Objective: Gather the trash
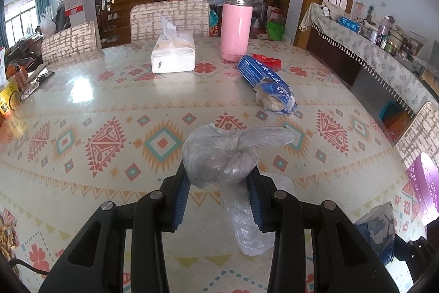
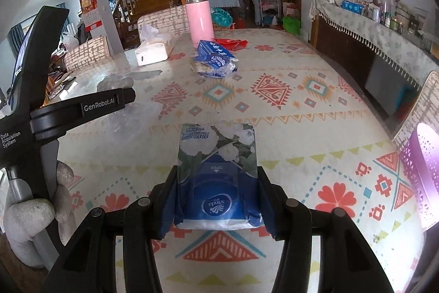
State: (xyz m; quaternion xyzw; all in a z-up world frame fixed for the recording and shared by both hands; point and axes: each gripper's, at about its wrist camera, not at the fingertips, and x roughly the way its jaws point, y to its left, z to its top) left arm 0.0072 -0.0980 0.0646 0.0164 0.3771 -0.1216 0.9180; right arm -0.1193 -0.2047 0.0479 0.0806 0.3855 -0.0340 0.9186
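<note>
Jaws of both grippers are loaded: left gripper (image 1: pixel 219 183) clamps a knotted plastic bag (image 1: pixel 219 155), right gripper (image 2: pixel 216 199) a tissue pack (image 2: pixel 216 172) lengthwise; purple bin (image 2: pixel 422 177) stands near right, closer to the right one.

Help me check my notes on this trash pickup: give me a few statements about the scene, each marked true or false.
1. The left gripper holds a knotted clear plastic bag. True.
2. The right gripper is empty. False: its jaws grip a blue tissue pack.
3. The pink flask lies on its side. False: it stands upright on the table.
4. A white tissue box sits on the table left of the flask in the left wrist view. True.
5. A blue carton lies near the flask's base. True.
</note>
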